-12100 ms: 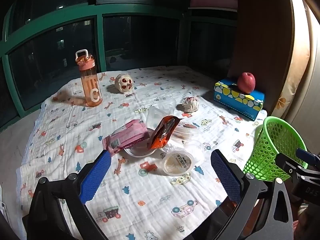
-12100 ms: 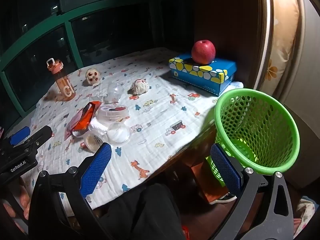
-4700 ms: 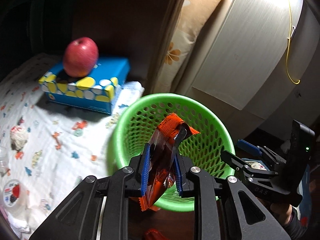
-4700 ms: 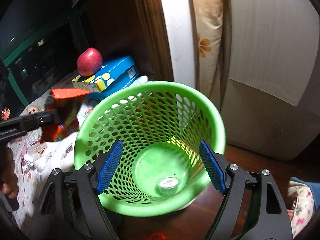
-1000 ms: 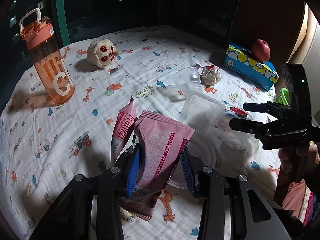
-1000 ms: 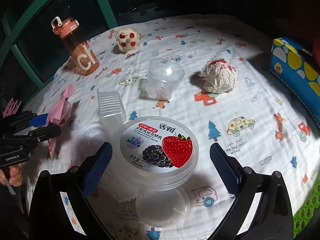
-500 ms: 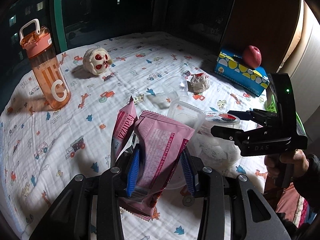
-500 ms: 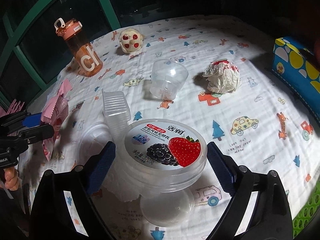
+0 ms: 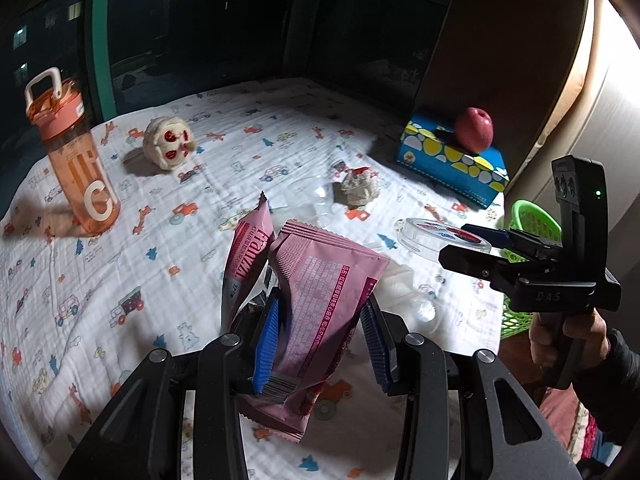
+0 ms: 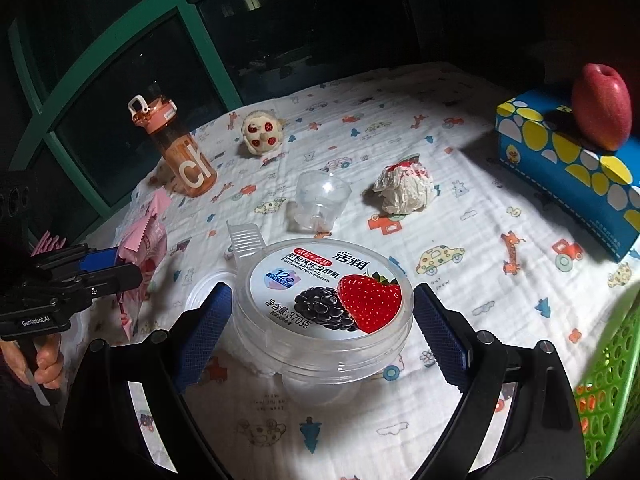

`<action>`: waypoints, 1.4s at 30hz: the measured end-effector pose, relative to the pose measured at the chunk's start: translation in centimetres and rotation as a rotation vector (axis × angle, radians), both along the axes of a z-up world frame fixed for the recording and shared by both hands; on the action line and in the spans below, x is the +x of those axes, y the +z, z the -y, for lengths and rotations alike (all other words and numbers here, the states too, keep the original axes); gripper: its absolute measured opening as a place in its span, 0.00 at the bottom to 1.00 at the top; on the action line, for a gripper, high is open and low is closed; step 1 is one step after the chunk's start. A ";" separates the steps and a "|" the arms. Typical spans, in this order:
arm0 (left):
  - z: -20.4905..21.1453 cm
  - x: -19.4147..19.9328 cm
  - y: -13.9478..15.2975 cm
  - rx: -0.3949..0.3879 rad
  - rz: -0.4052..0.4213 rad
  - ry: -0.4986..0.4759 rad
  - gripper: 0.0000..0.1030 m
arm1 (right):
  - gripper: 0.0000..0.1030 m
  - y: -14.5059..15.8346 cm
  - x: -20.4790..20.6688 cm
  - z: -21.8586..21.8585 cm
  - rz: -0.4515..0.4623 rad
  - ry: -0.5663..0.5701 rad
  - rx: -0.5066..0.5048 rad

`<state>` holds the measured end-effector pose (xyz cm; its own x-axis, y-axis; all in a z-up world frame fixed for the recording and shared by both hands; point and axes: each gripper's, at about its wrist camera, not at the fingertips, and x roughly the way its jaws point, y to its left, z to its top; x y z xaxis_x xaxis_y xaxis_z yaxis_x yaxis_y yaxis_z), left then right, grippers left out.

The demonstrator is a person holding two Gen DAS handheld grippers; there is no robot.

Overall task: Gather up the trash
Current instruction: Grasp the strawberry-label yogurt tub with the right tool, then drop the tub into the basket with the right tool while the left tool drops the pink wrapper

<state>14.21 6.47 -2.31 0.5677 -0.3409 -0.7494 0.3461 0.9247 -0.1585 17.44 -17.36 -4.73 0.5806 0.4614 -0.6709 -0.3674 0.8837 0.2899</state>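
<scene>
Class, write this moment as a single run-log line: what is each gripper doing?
left gripper: shut on pink wrapper, lifted | right gripper: closing around yogurt tub, contact unclear | green basket: near right

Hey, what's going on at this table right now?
Someone is clearing trash from a cloth-covered table with two handheld grippers. The left gripper is clamped on a pink snack wrapper, lifted off the cloth. The right gripper has its pads on either side of a clear yogurt tub; contact is unclear. A green basket waits at the table's edge, and a crumpled wad is uncollected.
</scene>
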 end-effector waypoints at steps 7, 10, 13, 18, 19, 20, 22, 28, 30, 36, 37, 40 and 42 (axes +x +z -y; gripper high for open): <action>3.4 -0.1 1.3 -0.017 0.014 -0.056 0.37 | 0.87 2.0 -1.9 3.3 0.044 -0.048 0.007; 5.4 -0.1 1.8 -0.015 0.015 -0.086 0.37 | 0.87 2.6 -3.0 5.3 0.062 -0.083 0.006; 7.7 0.0 2.3 -0.018 0.014 -0.127 0.37 | 0.87 3.0 -3.8 7.5 0.072 -0.123 -0.005; 12.1 -0.1 2.6 -0.023 0.022 -0.207 0.37 | 0.87 3.2 -5.3 11.6 0.078 -0.198 -0.023; 13.1 -0.1 2.6 -0.024 0.023 -0.225 0.37 | 0.87 3.2 -5.6 12.4 0.077 -0.213 -0.026; 14.1 -0.1 2.6 -0.025 0.021 -0.243 0.37 | 0.87 3.2 -5.9 13.3 0.077 -0.230 -0.028; 15.9 -0.1 2.6 -0.028 0.018 -0.276 0.37 | 0.87 3.3 -6.5 15.0 0.077 -0.262 -0.034; 22.0 -0.3 2.5 -0.034 0.009 -0.375 0.37 | 0.87 3.0 -8.2 20.0 0.069 -0.359 -0.055; 23.6 -0.5 2.6 -0.037 0.010 -0.402 0.37 | 0.87 2.9 -8.7 21.5 0.064 -0.387 -0.060; 28.9 -0.6 3.4 -0.055 0.004 -0.476 0.37 | 0.87 1.9 -10.0 25.7 0.039 -0.472 -0.077; 29.8 -0.6 3.5 -0.057 0.003 -0.486 0.37 | 0.87 1.7 -10.2 26.3 0.035 -0.482 -0.082; 32.2 -0.5 4.0 -0.067 -0.003 -0.510 0.37 | 0.88 1.1 -10.9 27.8 0.023 -0.512 -0.092; 33.8 -0.5 4.2 -0.077 -0.007 -0.527 0.37 | 0.88 0.7 -11.3 28.7 0.014 -0.524 -0.090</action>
